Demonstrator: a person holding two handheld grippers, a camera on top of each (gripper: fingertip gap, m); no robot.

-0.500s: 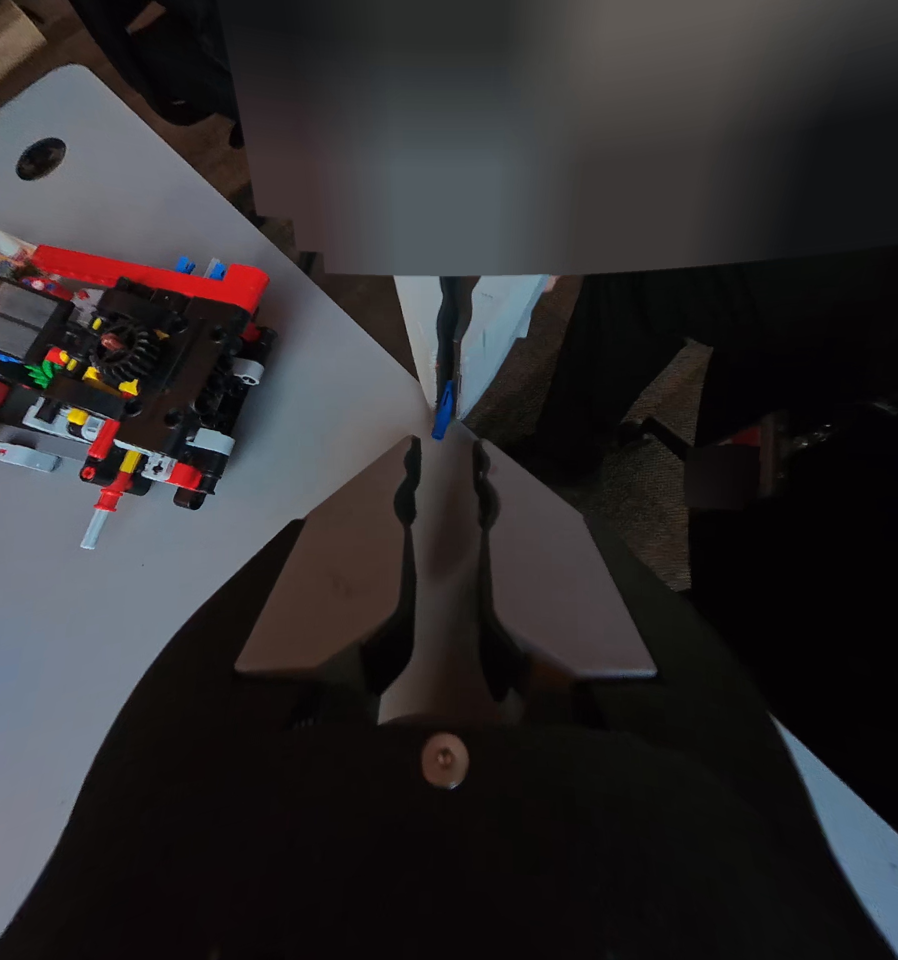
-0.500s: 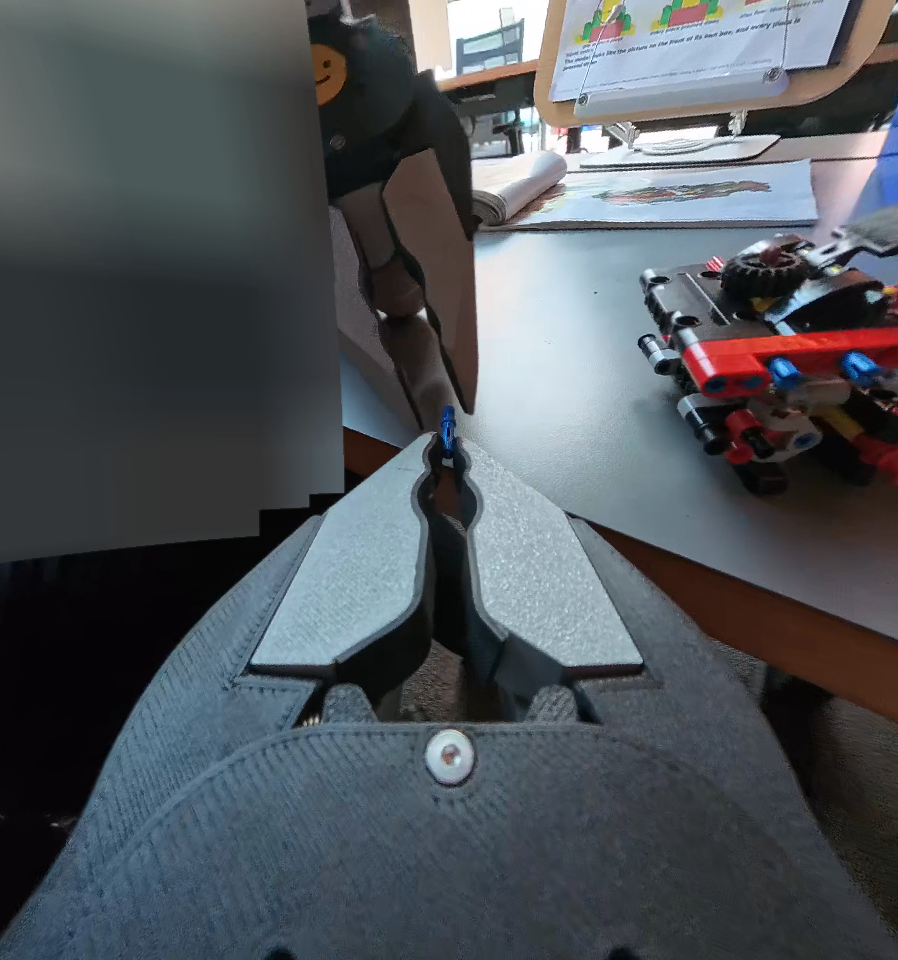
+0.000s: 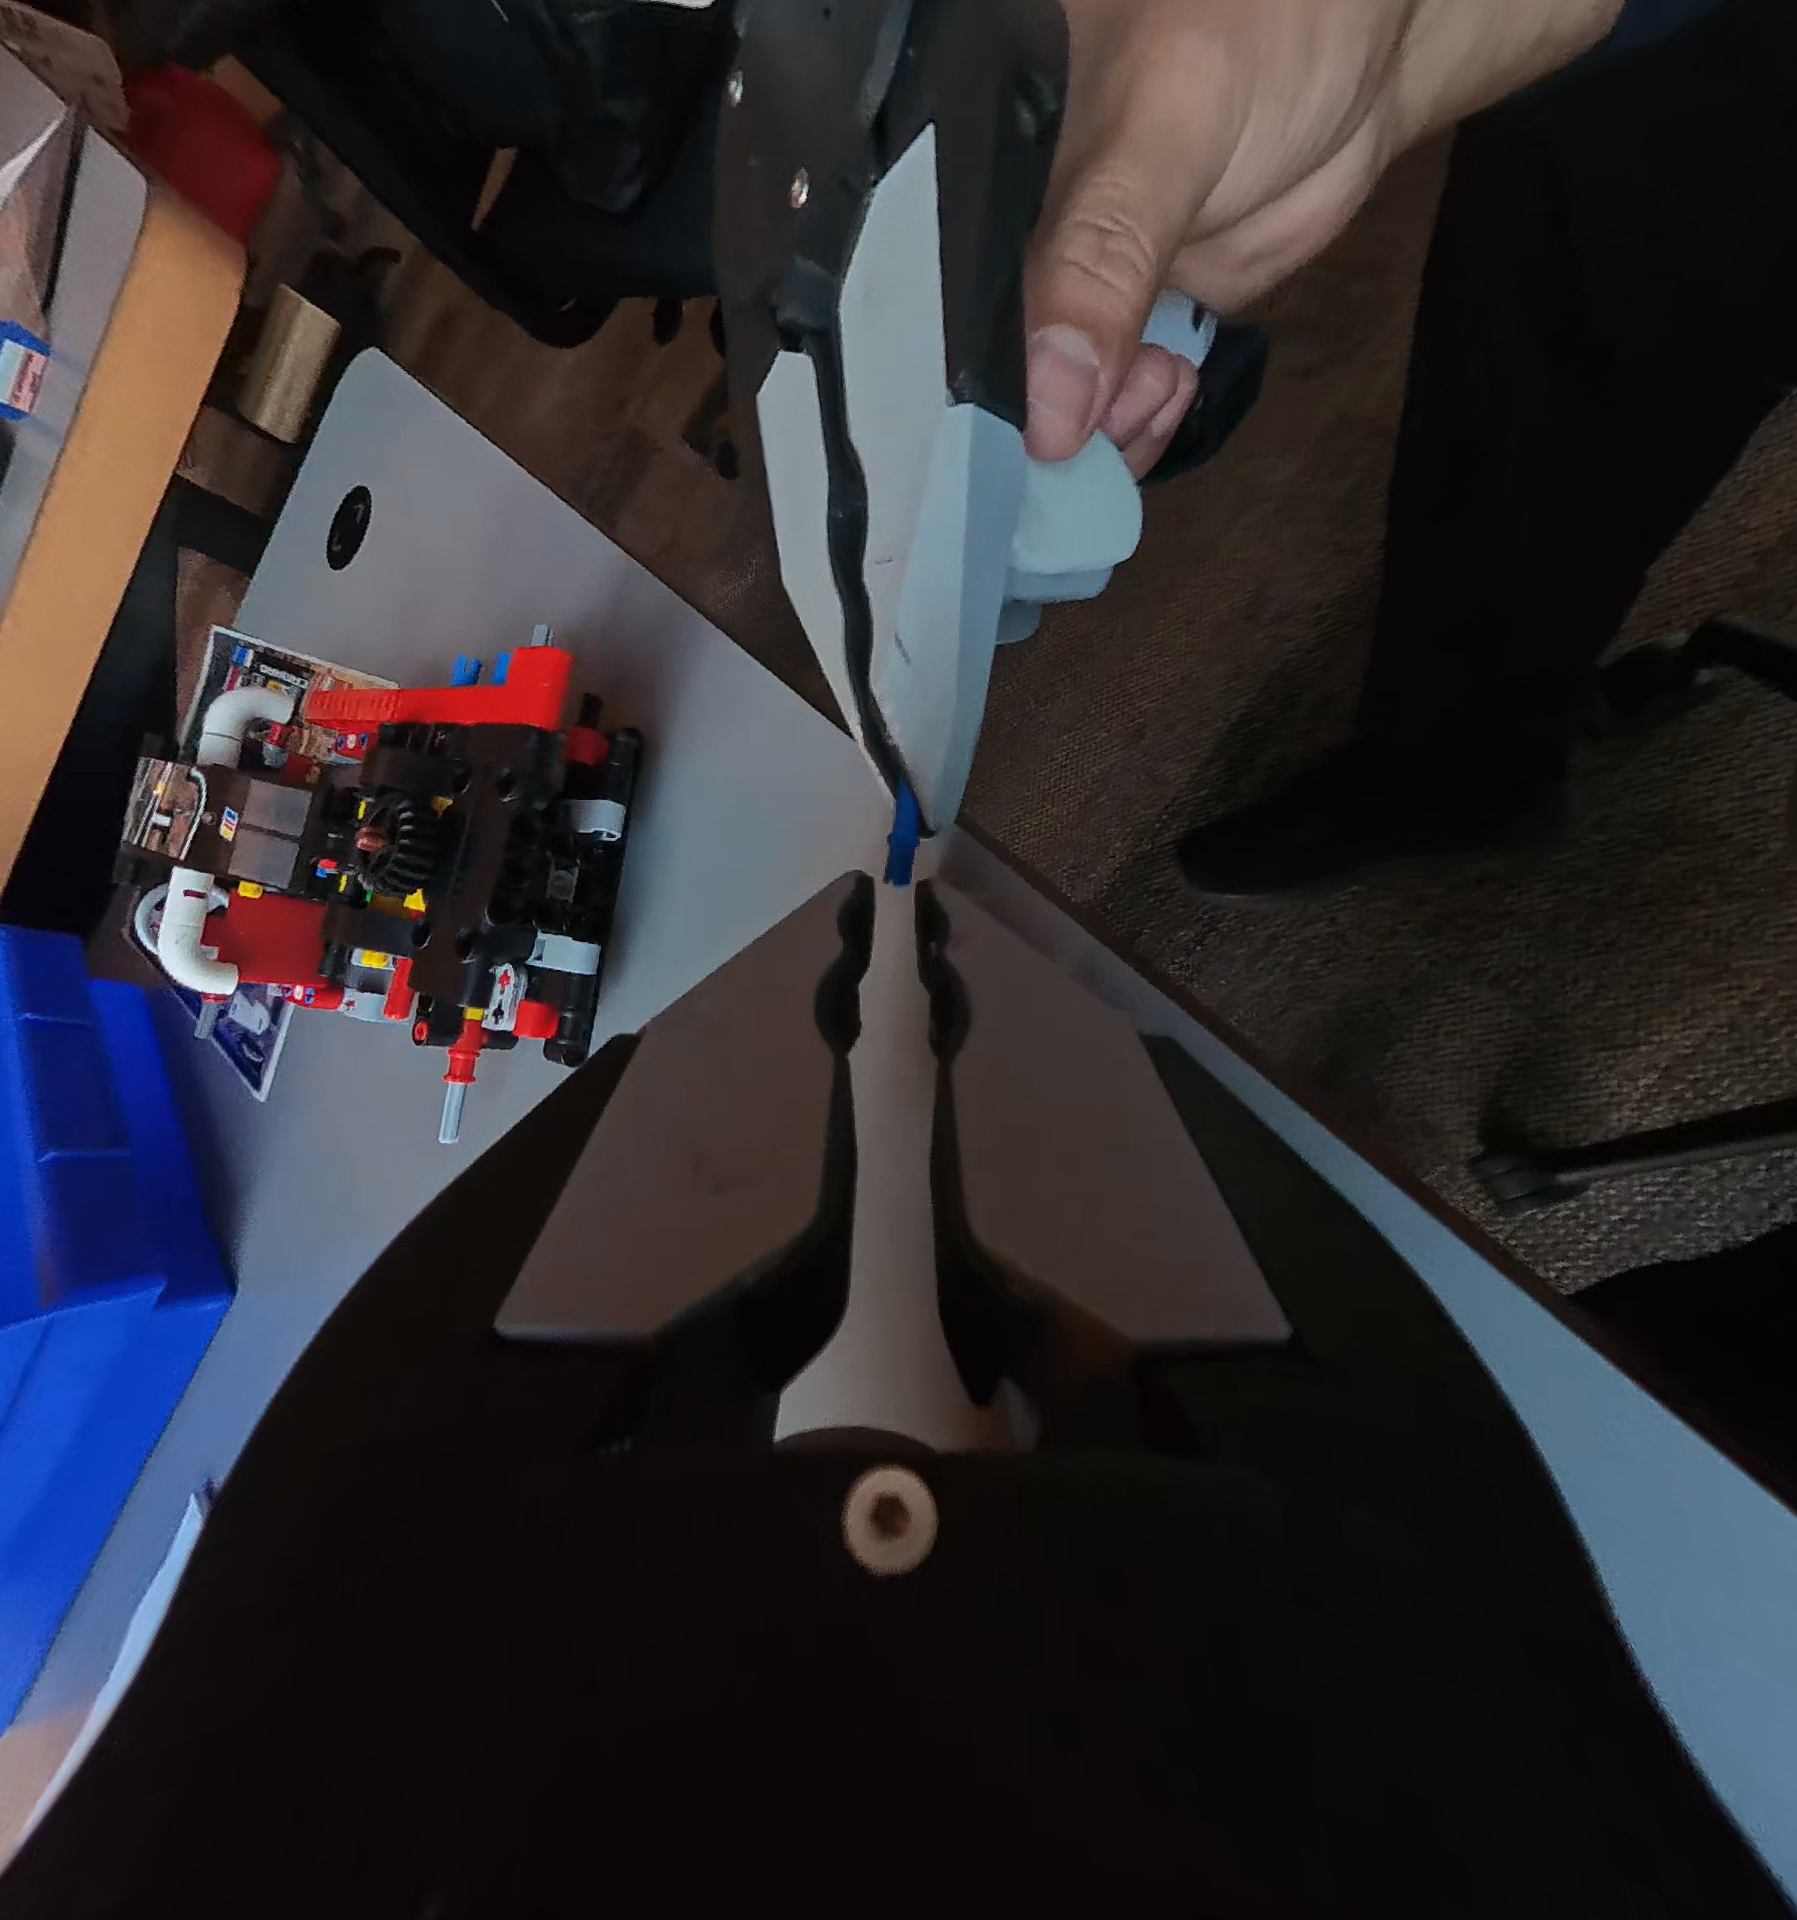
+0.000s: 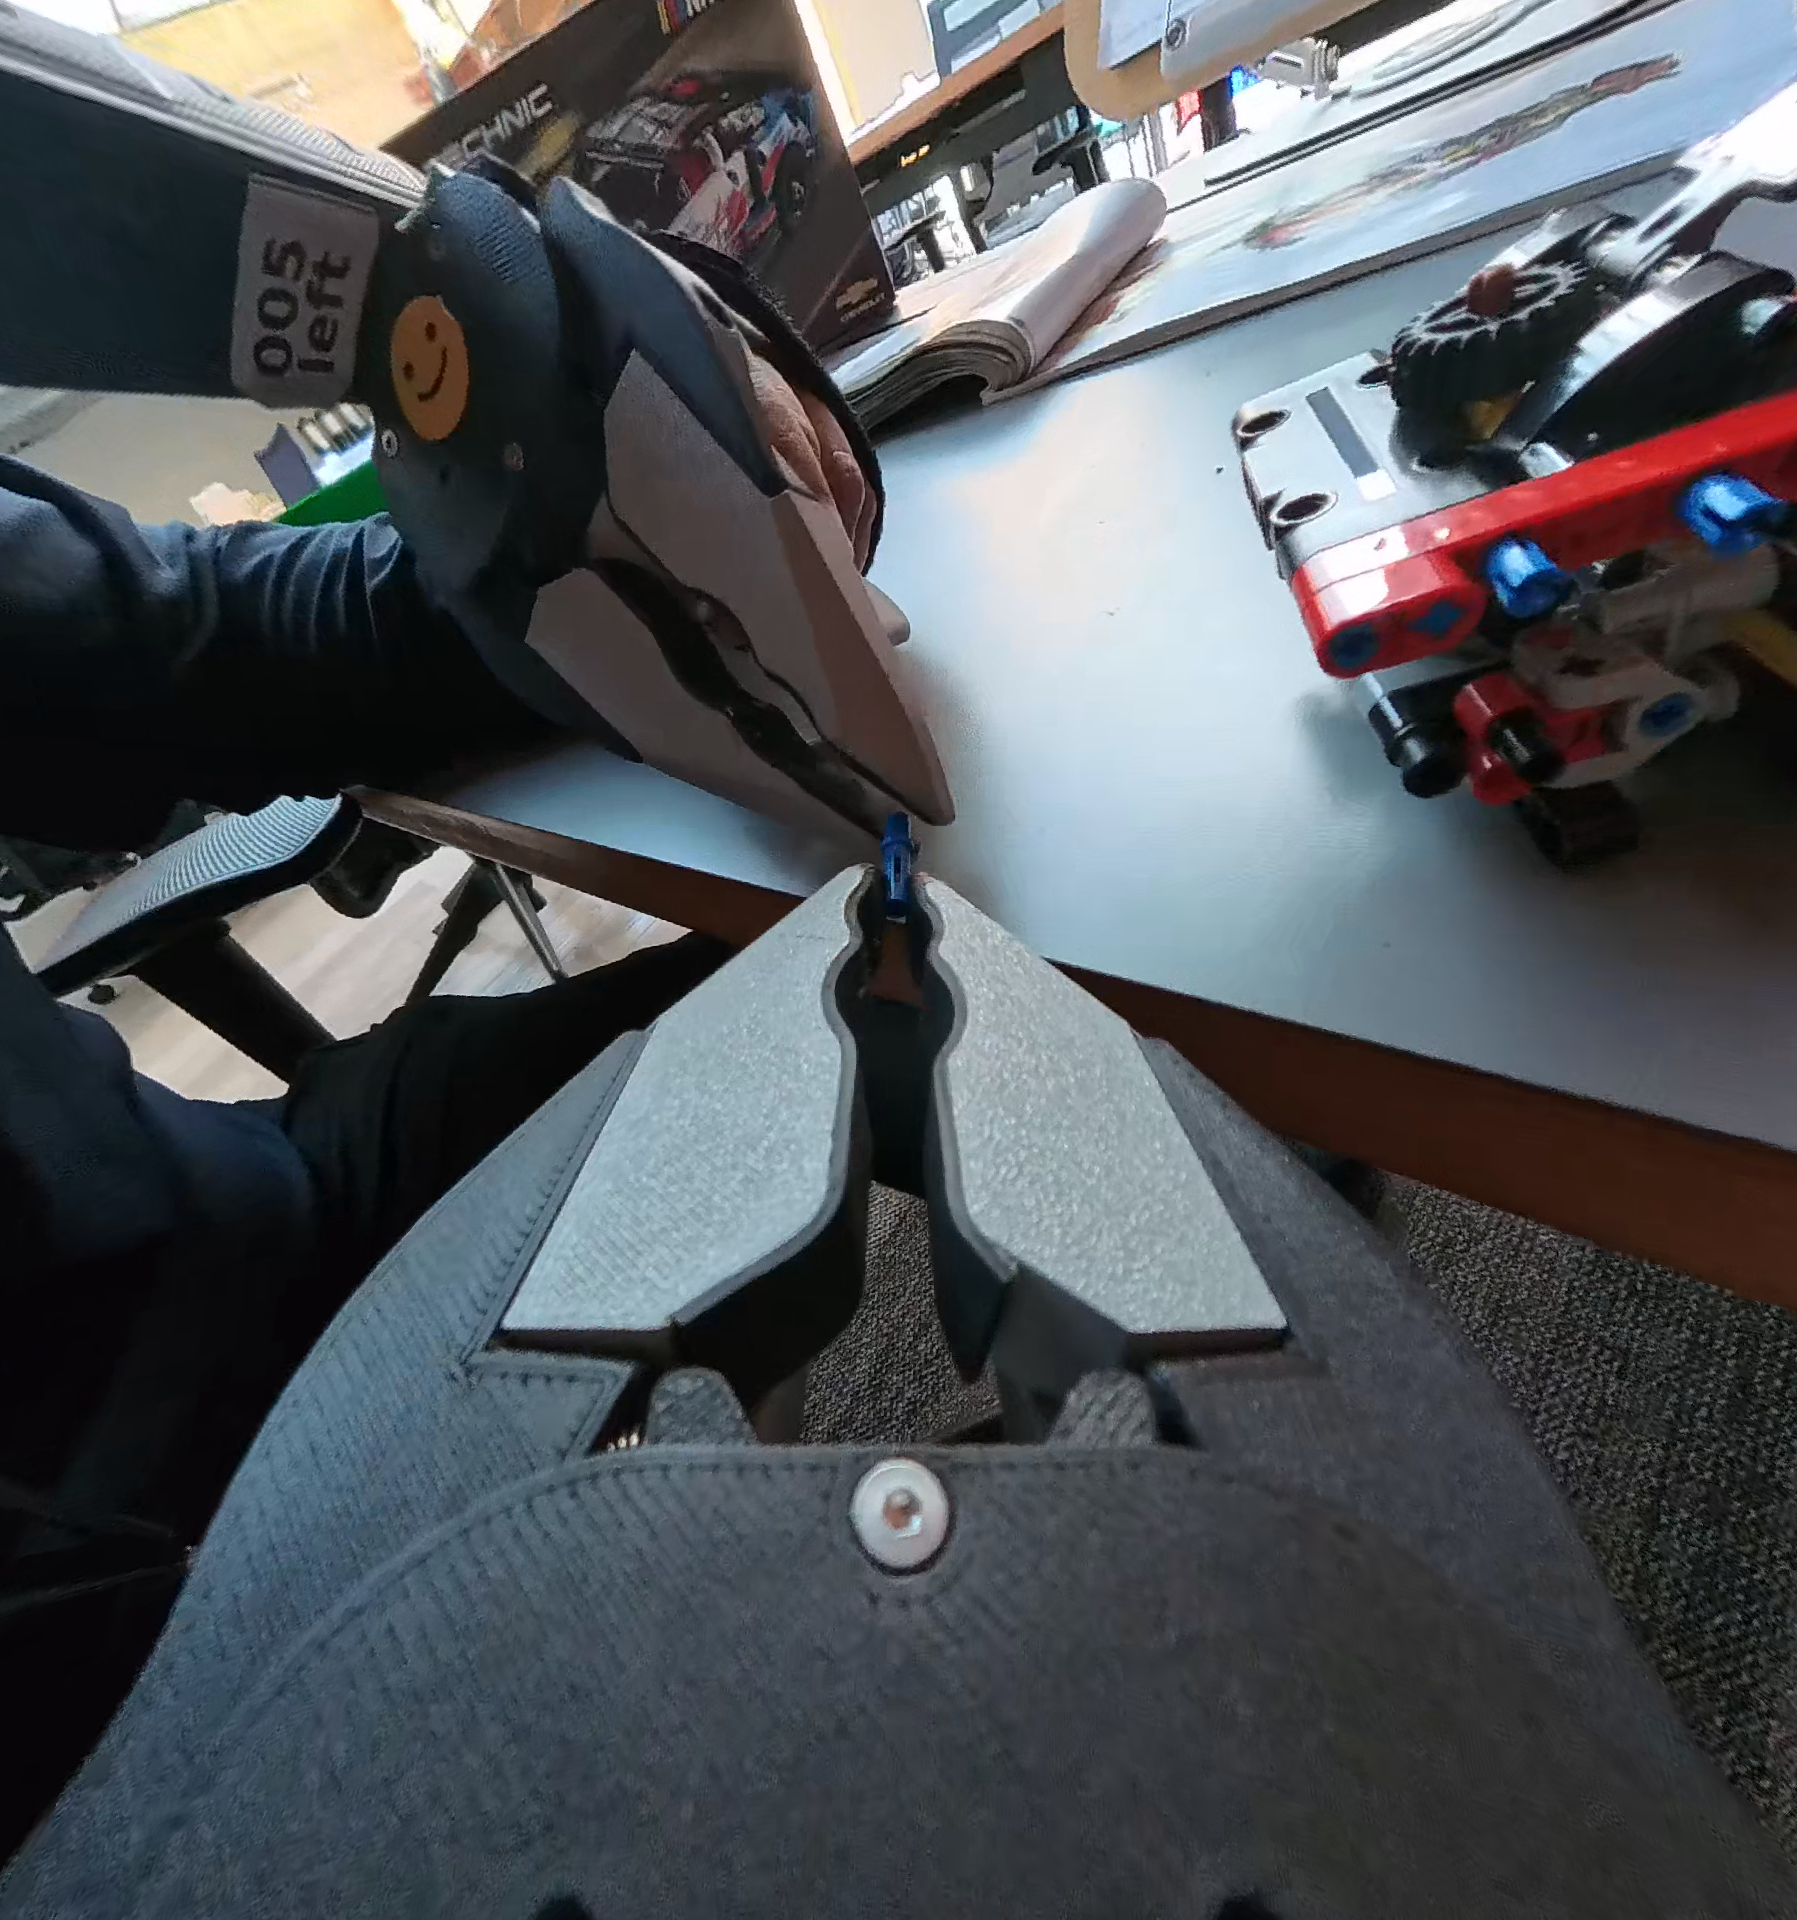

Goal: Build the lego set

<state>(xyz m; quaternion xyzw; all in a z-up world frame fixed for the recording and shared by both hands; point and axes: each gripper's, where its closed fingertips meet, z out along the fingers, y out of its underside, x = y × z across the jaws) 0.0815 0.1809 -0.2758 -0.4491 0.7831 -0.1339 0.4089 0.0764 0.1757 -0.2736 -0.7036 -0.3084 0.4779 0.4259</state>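
So the right tongs (image 4: 895, 891) are clamped on a tiny blue peg (image 4: 895, 868), pinched right at the fingertips with about half of it poking out the front. The left tongs (image 3: 889, 902) sit tip to tip with them, jaws only a narrow slit apart, and the peg's free end is just at their mouth without either pad pressing on it as far as I can see. All this hangs over the near edge of the grey surface (image 4: 1133, 665). Further back on the surface sits a red and black brick-built model (image 3: 395, 862), and a blue bin (image 3: 32, 1247) beside it.
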